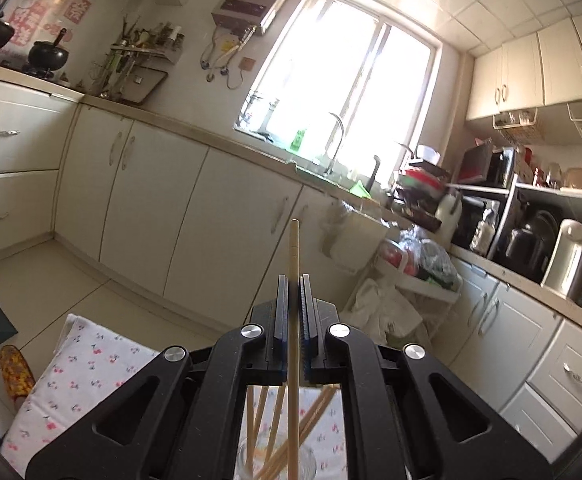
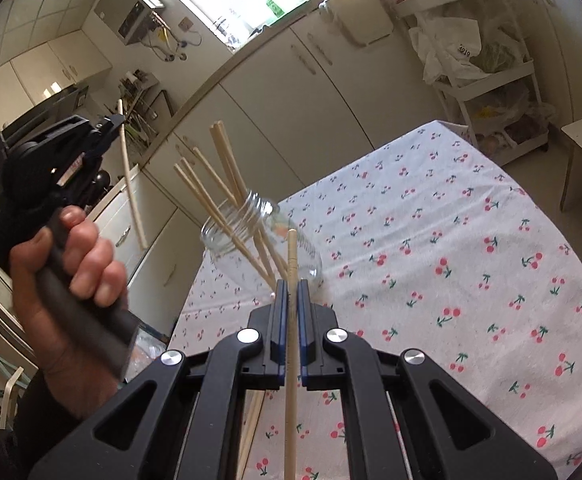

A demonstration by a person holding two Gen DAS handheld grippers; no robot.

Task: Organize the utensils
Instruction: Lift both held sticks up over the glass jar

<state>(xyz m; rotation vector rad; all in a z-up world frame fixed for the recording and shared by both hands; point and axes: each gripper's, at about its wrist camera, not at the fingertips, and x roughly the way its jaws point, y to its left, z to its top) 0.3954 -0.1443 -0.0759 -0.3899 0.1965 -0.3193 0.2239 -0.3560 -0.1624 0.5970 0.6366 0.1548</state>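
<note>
The right gripper [image 2: 289, 286] is clenched on a chopstick [image 2: 290, 360] over the cherry-print tablecloth [image 2: 451, 260]. Just beyond stands a glass jar [image 2: 259, 240] holding several chopsticks [image 2: 219, 184]. Farther left, above the table edge, the left gripper [image 1: 293, 280] grasps another chopstick [image 1: 293, 248], with kitchen cabinets [image 2: 291, 92] behind.

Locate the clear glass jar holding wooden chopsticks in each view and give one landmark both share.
Left wrist view: clear glass jar at bottom centre, seen through the left gripper frame.
Right wrist view: jar at centre, just beyond the right gripper.
Shared landmark: cherry-print tablecloth.
</note>
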